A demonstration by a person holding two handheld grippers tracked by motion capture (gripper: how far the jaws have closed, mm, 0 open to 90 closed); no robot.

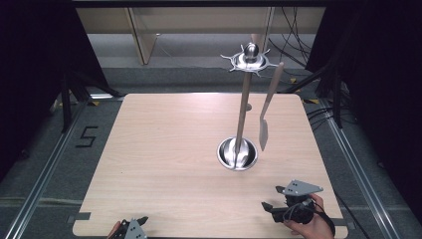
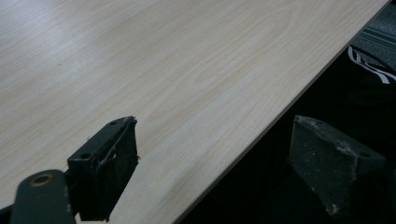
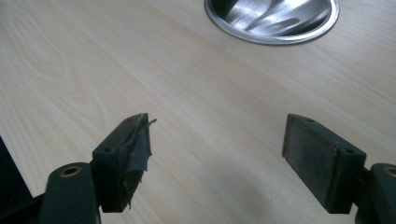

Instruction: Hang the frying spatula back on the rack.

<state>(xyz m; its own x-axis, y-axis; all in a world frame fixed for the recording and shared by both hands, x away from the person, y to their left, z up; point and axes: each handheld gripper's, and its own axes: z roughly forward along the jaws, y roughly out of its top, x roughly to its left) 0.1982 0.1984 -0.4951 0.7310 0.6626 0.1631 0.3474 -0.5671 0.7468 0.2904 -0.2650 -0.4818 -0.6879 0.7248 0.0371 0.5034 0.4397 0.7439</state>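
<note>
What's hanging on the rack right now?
One spatula hangs from a hook on the rack's top ring; the other hooks look bare. The pole rises from a steel dish, partly hiding the dish's inside.

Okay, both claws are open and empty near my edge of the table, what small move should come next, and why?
Probably ease the right claw forward toward the spatula hanging from the utensil stand. That claw sits open and empty at the table's near edge, and is closer to the stand than the left claw, which straddles that edge.
</note>
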